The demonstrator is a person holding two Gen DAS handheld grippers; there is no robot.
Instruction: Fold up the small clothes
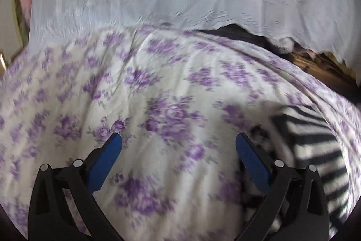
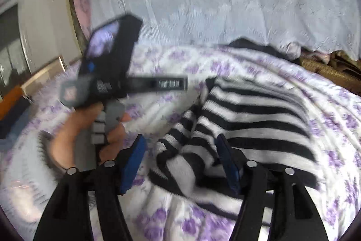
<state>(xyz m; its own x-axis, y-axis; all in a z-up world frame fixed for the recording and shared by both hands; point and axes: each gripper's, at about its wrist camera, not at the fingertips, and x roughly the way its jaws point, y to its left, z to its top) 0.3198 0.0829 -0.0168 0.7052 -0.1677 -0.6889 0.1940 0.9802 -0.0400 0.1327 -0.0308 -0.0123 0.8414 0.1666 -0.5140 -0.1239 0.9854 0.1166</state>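
The striped garment (image 2: 243,128), black and white and fuzzy-looking, lies rumpled on the bed (image 2: 282,64), on a sheet printed with purple flowers. In the right wrist view it fills the centre and right of the frame; in the left wrist view only a part of it shows at the lower right edge (image 1: 315,146). It looks soft, light and limp, likely a fleecy knit that will sag and bunch when lifted, with little risk of slipping from ribbed pads. A hem or a corner of the bunched end near the bottom centre seems the sensible place to take hold, so the cloth can be drawn flat before folding.

The right claw (image 2: 180,150) stands wide, its blue pads on either side of the bunched end of the garment, not pressing on it; nothing is held. It points downward at a slant over the cloth.

The left claw (image 1: 178,146) is also spread wide and empty, above bare floral sheet just left of the garment, angled downward. In the right wrist view, at middle left, the person's left hand (image 2: 90,134) wraps the grey handle of that tool. Both views are blurred.
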